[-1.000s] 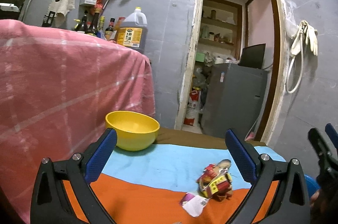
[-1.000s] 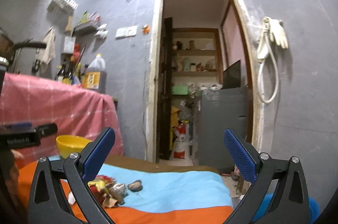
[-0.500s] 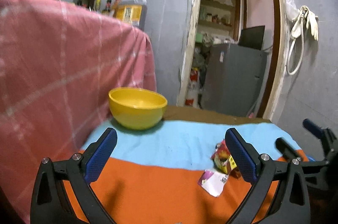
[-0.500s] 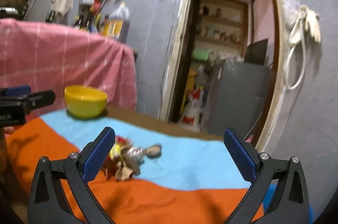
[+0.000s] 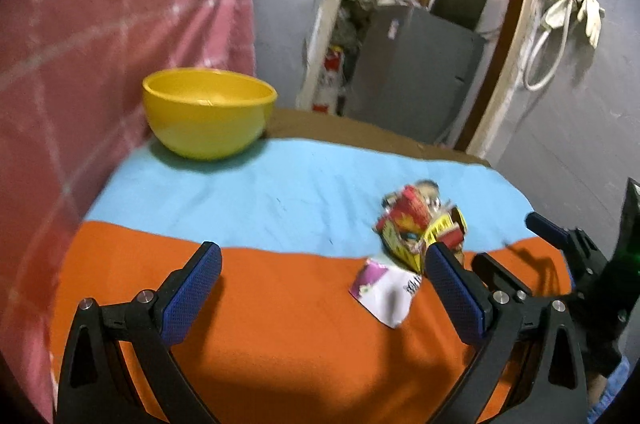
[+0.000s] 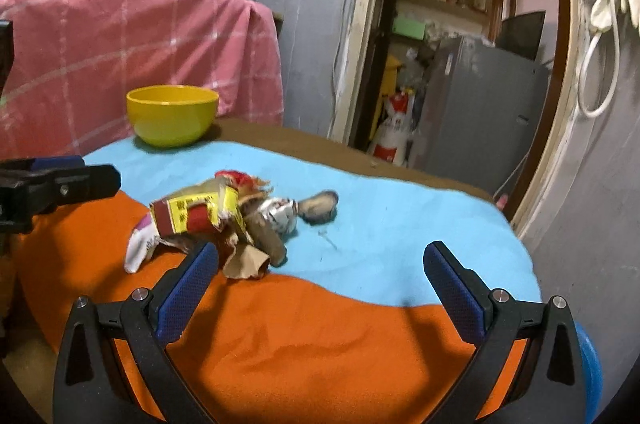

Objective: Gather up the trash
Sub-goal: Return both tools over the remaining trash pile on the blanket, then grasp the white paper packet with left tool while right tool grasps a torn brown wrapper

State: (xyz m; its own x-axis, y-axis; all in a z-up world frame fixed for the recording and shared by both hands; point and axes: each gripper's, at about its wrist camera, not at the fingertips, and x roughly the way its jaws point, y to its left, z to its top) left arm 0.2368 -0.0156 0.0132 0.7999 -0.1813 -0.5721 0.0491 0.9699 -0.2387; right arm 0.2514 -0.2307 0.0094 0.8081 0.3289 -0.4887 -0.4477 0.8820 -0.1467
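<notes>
Left gripper (image 5: pixel 320 268) spread wide, empty, hovering over orange part of cloth (image 5: pixel 280 324). Right gripper (image 6: pixel 320 264) also spread wide, empty, above orange/blue seam. Trash pile (image 6: pixel 224 220) on cloth at that seam: red-yellow wrapper (image 5: pixel 416 228), white-purple packet (image 5: pixel 384 290) just beside it, brown paper scrap (image 6: pixel 246 262), dark lump (image 6: pixel 318 206) on far side. Pile near right gripper's left pad, not touching. Yellow bowl (image 5: pixel 208 110) upright at far left corner of blue part, well apart from pile. Pink sheet (image 6: pixel 132 40) behind bowl.

Left gripper (image 5: pixel 322 282) and right gripper (image 6: pixel 320 280) — jaws spread wide, empty.
</notes>
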